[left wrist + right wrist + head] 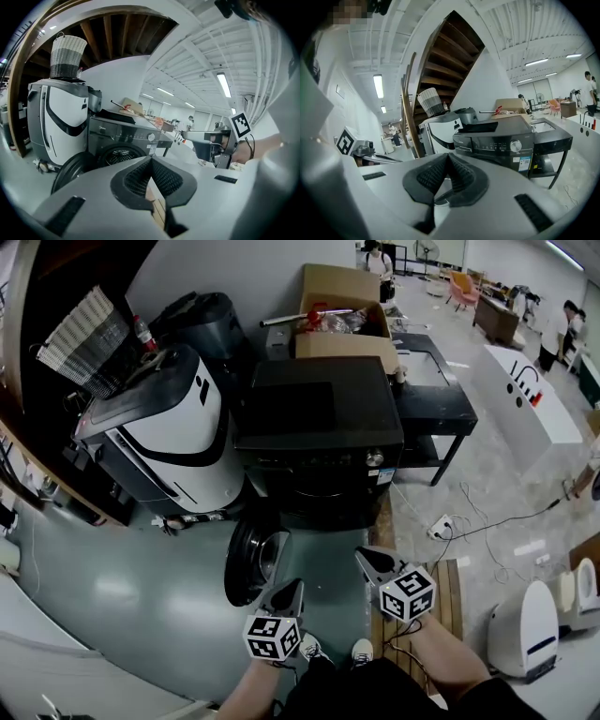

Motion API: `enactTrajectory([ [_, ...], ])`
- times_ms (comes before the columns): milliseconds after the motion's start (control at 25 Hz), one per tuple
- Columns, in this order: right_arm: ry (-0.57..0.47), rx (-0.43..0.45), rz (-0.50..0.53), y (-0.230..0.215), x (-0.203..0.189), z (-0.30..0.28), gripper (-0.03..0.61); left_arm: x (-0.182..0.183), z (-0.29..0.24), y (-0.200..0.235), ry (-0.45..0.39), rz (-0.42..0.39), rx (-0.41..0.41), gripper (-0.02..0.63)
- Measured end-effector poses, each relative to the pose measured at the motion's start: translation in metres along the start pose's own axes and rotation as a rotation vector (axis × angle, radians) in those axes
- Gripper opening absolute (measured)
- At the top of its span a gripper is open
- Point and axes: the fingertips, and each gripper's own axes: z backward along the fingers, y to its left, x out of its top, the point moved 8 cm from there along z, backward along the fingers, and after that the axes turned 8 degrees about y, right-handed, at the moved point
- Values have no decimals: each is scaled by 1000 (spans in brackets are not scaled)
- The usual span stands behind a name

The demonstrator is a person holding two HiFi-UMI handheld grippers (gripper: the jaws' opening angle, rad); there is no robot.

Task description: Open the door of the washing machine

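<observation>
A black front-loading washing machine (319, 432) stands in the middle of the head view. Its round door (251, 562) hangs swung out to the left, and the drum mouth (118, 156) shows behind it. My left gripper (292, 590) is shut and empty, a short way in front of the door's edge and apart from it. My right gripper (367, 561) is shut too, with nothing in it, in front of the machine's lower right. In the left gripper view the right gripper (186, 136) shows at the right. The machine's control panel (497, 146) fills the right gripper view's centre.
A white and grey machine (164, 432) stands left of the washer, with a striped basket (86, 329) on top. A black table (441, 390) is at the right, cardboard boxes (342, 310) behind. A power strip (441, 528) and cables lie on the floor. A wooden staircase (440, 56) rises at the left.
</observation>
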Motion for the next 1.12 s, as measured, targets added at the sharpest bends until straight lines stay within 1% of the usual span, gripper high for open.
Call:
enactTrajectory([
  [160, 12, 16, 8, -6, -11, 25, 17, -7, 8, -28, -22, 18, 25, 18],
  [400, 13, 46, 15, 1, -21, 51, 17, -8, 29, -55, -60, 11, 81, 18],
  [520, 13, 64, 32, 6, -25, 60, 17, -12, 41, -61, -78, 15, 132, 18],
  [600, 8, 71, 39, 7, -26, 65, 17, -14, 45, -65, -89, 13, 150, 18],
  [1120, 4, 92, 44, 18, -29, 72, 17, -11, 59, -66, -125, 17, 190, 18],
])
